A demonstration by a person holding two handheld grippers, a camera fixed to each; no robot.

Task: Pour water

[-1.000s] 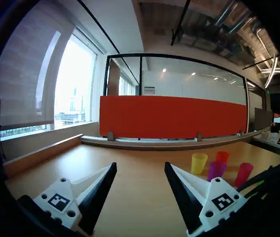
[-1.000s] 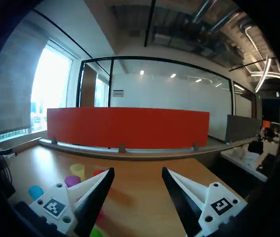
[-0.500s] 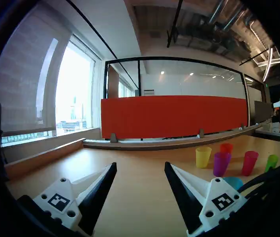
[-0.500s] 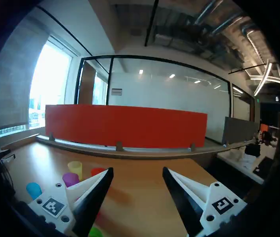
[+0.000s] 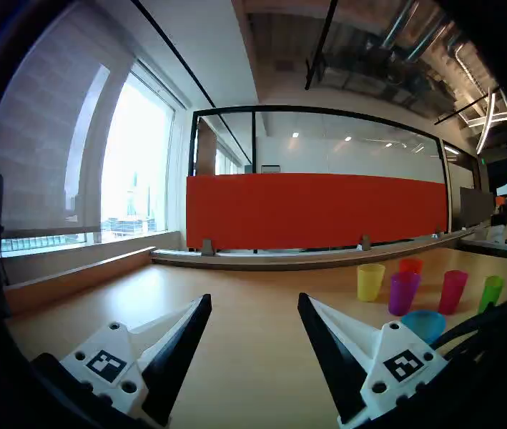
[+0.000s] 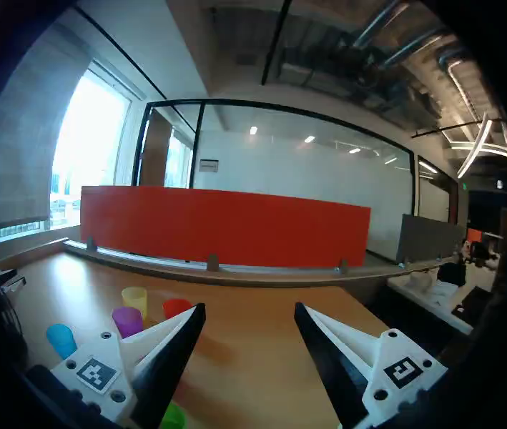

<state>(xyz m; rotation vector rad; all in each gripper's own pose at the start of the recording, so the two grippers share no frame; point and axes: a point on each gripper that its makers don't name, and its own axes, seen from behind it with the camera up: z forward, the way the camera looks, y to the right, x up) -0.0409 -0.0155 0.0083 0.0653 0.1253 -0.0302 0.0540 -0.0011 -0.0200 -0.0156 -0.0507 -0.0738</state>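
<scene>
Several small plastic cups stand upright on a wooden table (image 5: 253,286). In the left gripper view they sit to the right: yellow (image 5: 370,281), red (image 5: 410,265), purple (image 5: 403,293), pink (image 5: 454,291), green (image 5: 491,292) and a blue cup (image 5: 423,325) nearest. My left gripper (image 5: 253,304) is open over bare wood, with nothing between its fingers. In the right gripper view the yellow cup (image 6: 135,300), purple cup (image 6: 127,320), red cup (image 6: 176,307), blue cup (image 6: 61,339) and green cup (image 6: 174,416) lie low on the left. My right gripper (image 6: 249,311) is open and holds nothing.
An orange partition (image 5: 317,211) runs along the table's far edge. A window and a low wooden ledge (image 5: 74,275) border the left side. Cables (image 6: 6,282) lie at the table's left edge. Another desk (image 6: 439,293) stands to the right.
The left gripper view has swung so that the green and blue cups came into sight and the group sits more fully in view. The right gripper view shifted slightly. Both grippers stayed open.
</scene>
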